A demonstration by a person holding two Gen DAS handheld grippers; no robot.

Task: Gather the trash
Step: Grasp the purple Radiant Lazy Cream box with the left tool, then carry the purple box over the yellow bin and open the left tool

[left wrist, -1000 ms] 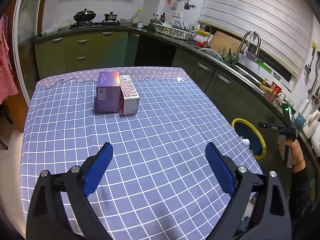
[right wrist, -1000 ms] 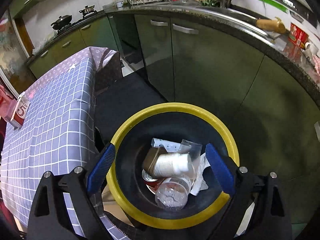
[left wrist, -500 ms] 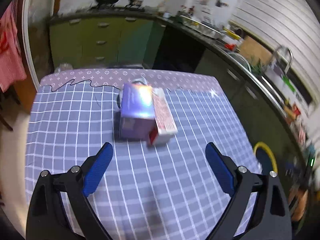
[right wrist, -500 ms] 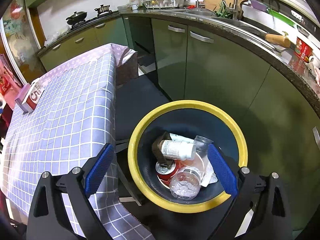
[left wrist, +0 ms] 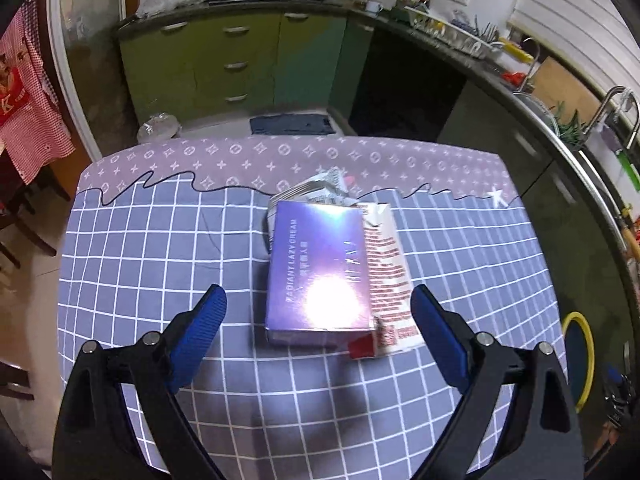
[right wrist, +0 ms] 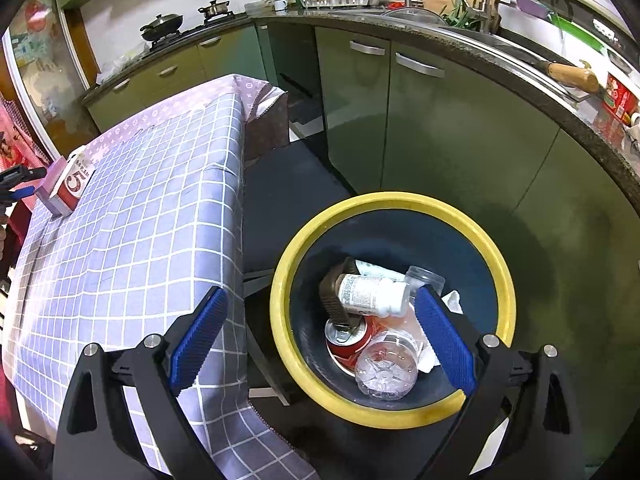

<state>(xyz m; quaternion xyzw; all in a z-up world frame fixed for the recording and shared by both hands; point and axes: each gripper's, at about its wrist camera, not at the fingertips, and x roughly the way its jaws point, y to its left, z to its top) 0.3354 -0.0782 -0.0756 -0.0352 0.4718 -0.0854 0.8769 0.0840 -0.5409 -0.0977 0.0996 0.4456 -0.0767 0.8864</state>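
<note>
our desk (left wrist: 160, 264) with the checked cloth carries the last trash in sight: a purple box (left wrist: 320, 268) lying flat, with a red-and-white carton (left wrist: 390, 276) pressed against its right side and some crumpled paper (left wrist: 324, 184) just behind. both boxes lie with their long axes running away from us, roughly in line with the way our left gripper (left wrist: 318, 312) points, so the jaws straddle their width rather than their length. the near ends of the boxes sit between the blue pads, which touch nothing; the jaws have just been closing a little yet stand wide and hold nothing. we judge the left hand far nearer, and it must drop and choose one box, since the pair looks too wide to take together.

the yellow-rimmed bin (right wrist: 392, 200) stands on the floor off the desk's right edge. our right gripper (right wrist: 320, 336) hangs over it, jaws wide and empty. only the right view shows the bin's contents, bottles and a can; only the left view shows the box tops and the paper.
</note>
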